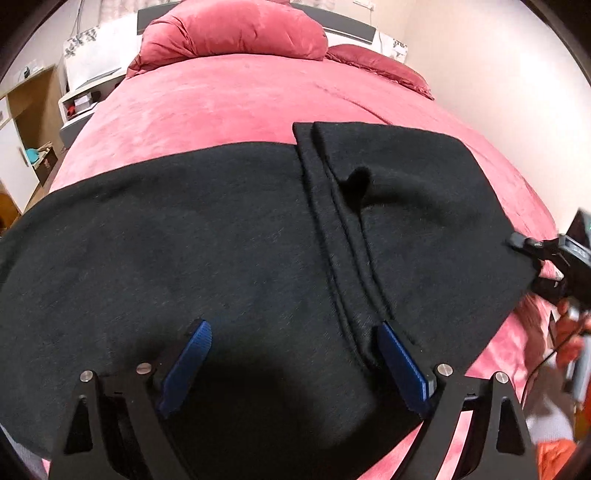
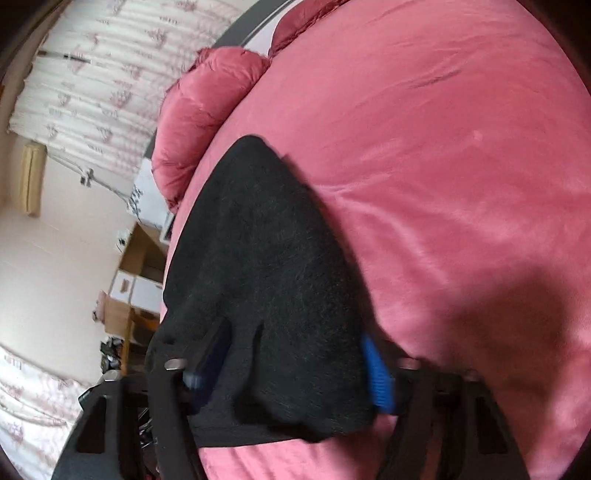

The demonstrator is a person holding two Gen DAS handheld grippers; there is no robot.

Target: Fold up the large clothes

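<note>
Black garment point(image 1: 207, 236) spread flat across a pink bed cover point(image 1: 236, 107), one part folded over along a doubled hem running from the far edge toward the near side, a small pucker in the cloth just right of that hem. Left claw point(image 1: 295, 365) poised over the near part of the garment, jaws spread wide, blue pads point(image 1: 188, 365) apart and pressing on nothing, the hem passing close by the right-hand pad. Right claw point(image 2: 284, 369) at the garment's right edge, seen from the left wrist as a dark blurred shape with a hand point(image 1: 569, 332) behind it. From the right wrist view, a bunched fold of black cloth lying between the blue pads point(image 2: 376, 373), jaws partly drawn in around it; picture too blurred to tell whether the pads actually press on the cloth. Pink pillows point(image 1: 232, 29) piled at the head of the bed, well apart from the garment. Patterned curtain point(image 2: 92, 74) and a wooden shelf point(image 2: 144, 254) off to the side.
</note>
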